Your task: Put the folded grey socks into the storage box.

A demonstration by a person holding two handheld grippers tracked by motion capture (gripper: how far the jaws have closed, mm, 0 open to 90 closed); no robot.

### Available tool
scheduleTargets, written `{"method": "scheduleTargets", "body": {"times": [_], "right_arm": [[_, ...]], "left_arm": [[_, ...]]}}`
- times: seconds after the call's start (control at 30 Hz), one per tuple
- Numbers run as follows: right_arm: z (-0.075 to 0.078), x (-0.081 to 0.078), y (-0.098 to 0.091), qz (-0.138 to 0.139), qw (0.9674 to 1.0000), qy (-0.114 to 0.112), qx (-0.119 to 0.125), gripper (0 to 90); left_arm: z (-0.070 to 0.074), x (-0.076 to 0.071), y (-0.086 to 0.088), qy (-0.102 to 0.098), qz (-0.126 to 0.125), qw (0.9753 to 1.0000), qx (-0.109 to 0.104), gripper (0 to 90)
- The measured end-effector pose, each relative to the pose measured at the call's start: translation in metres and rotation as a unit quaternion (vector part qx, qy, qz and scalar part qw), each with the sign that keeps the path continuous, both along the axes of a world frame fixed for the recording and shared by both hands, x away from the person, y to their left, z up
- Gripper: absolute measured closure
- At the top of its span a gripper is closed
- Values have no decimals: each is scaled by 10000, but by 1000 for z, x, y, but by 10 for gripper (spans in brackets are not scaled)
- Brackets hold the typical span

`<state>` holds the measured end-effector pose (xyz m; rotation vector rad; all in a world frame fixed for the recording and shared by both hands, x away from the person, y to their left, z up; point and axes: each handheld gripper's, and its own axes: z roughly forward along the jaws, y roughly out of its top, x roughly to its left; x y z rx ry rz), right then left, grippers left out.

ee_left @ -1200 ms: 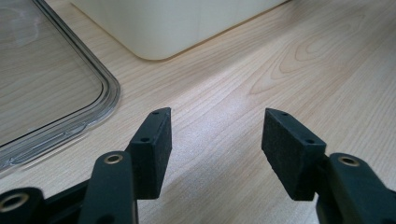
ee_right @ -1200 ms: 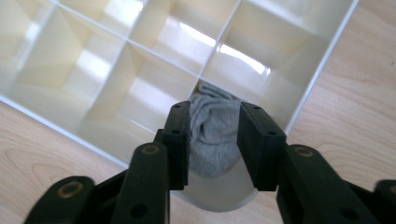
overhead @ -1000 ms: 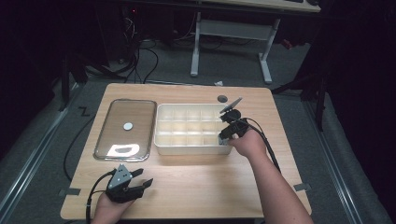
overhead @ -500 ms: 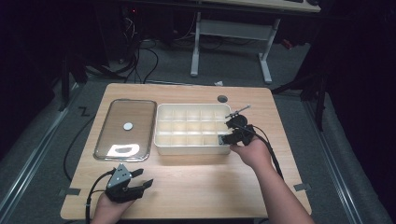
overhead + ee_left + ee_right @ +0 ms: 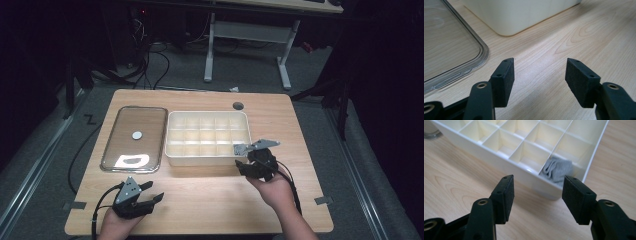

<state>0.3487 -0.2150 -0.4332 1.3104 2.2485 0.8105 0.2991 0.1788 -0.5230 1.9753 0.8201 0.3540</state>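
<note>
In the high view, the right tool (image 5: 246, 161) is seen just off the near right corner of the white tray (image 5: 172, 135), jaws wide and empty, having just been opening; the grey cloth (image 5: 239, 148) is seen lying in the tray's near right compartment, just beyond that tool and well apart from the left tool (image 5: 150, 196), which is held low at the near left of the bench (image 5: 210, 187), by the clear lid (image 5: 135, 137)

In the left gripper view, wide, empty jaws are shown over bare wood

In the right gripper view, the cloth (image 5: 557, 170) is seen folded, ahead and slightly right of the jaws, behind the tray wall (image 5: 506, 167)
</note>
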Motion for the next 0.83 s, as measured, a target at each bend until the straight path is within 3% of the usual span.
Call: {"method": "scheduleTargets", "body": {"times": [0.4, 0.47, 0.5, 0.53, 0.57, 0.6, 0.63, 0.73, 0.83], "right_arm": [[-69, -42, 1, -31, 9979, -430, 480, 428], [-81, -54, 1, -242, 9942, -551, 889, 437], [-88, -61, 1, -316, 9905, -701, 1143, 452], [-93, -67, 2, -388, 9887, -567, 1330, 442], [-92, -68, 4, -265, 9902, -455, 1292, 438], [-91, -70, 7, -133, 9926, -579, 1060, 453], [-89, -71, 7, -150, 9927, -715, 955, 454], [-91, -66, 1, -252, 9908, -519, 1225, 450], [-94, -66, 3, -174, 9933, -509, 1027, 442]], "left_arm": [[-1, 0, 3, -64, 71, 9999, 36, 409], [-1, 0, 4, -59, 129, 9999, 15, 409], [-1, 1, 5, -48, 162, 9998, -52, 410], [-1, 1, 6, -21, 174, 9998, -100, 410], [0, 1, 7, -29, 195, 9997, -152, 410], [0, 1, 7, -43, 204, 9997, -152, 410], [0, 1, 7, -46, 206, 9997, -110, 410], [-1, 2, 7, -11, 239, 9997, -89, 410], [-2, -1, 6, -39, 221, 9997, -19, 410]]}}
